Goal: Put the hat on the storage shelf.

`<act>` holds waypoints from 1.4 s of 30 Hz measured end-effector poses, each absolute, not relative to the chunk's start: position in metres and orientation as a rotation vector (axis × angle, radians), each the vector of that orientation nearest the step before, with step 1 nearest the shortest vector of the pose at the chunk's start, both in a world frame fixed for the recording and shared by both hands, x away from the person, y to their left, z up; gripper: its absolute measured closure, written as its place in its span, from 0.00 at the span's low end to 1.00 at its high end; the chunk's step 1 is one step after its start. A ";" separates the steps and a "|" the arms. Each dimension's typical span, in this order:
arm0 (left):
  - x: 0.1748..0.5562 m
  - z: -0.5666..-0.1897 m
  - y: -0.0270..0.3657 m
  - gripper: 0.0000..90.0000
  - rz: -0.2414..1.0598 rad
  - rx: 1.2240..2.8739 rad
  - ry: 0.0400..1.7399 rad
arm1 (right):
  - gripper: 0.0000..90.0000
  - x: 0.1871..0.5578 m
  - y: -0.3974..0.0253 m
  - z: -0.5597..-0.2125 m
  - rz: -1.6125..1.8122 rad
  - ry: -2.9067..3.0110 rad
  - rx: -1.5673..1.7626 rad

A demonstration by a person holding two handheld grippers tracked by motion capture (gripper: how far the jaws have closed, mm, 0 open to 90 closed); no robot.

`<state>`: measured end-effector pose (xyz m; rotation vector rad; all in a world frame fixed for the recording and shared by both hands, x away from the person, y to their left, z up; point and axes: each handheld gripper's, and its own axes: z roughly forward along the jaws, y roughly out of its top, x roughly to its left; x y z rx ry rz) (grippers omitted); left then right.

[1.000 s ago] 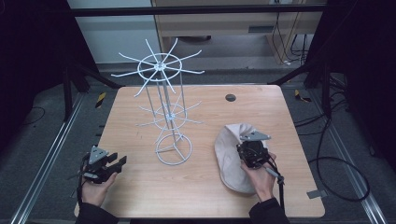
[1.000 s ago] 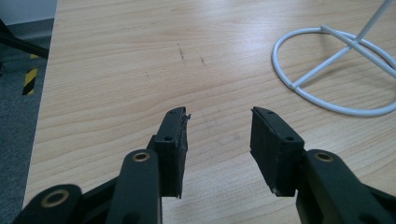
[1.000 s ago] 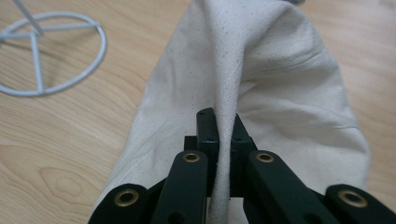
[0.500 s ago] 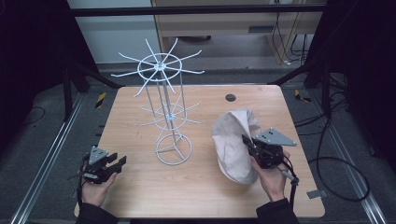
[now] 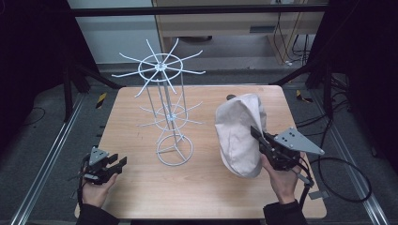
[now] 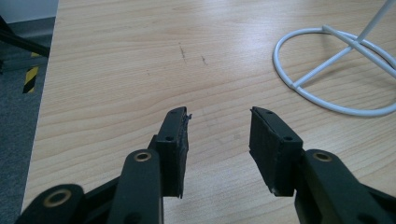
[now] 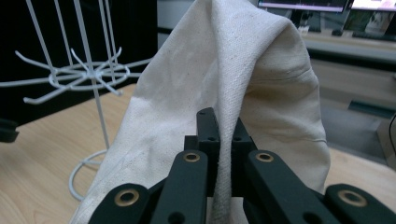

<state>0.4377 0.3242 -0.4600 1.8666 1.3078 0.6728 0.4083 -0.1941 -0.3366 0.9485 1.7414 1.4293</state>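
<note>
A beige cloth cap [image 5: 239, 133] hangs lifted above the right side of the wooden table [image 5: 141, 197]. My right gripper [image 5: 259, 137] is shut on a fold of it; in the right gripper view the cap [image 7: 224, 84] drapes over the jaws of the right gripper [image 7: 223, 122]. A white wire hook rack [image 5: 164, 101] stands mid-table, left of the cap. My left gripper [image 5: 118, 164] rests open near the front left corner; in the left gripper view the left gripper [image 6: 218, 133] has bare wood between its jaws and the rack's base ring [image 6: 336, 70] lies ahead to the right.
A small dark round thing [image 5: 231, 97] lies on the table behind the cap. Black frame bars [image 5: 75, 75] flank the table. Cables [image 5: 342, 187] trail on the floor at the right. The rack's hooks [image 7: 70, 74] reach out at left in the right gripper view.
My right gripper has lifted the cap off the table and tipped it up, moving slightly right. The left gripper has stayed in place.
</note>
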 end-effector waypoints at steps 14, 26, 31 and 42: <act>0.439 -0.461 0.324 0.64 0.661 1.858 1.321 | 0.99 0.400 -0.196 -0.306 1.542 1.633 0.838; 0.439 -0.461 0.324 0.64 0.663 1.856 1.318 | 0.99 0.393 -0.183 -0.270 1.596 1.557 0.715; 0.439 -0.461 0.324 0.64 0.663 1.861 1.319 | 0.99 0.389 -0.180 -0.253 1.617 1.515 0.665; 0.439 -0.462 0.324 0.64 0.664 1.861 1.322 | 0.99 0.392 -0.171 -0.231 1.663 1.458 0.623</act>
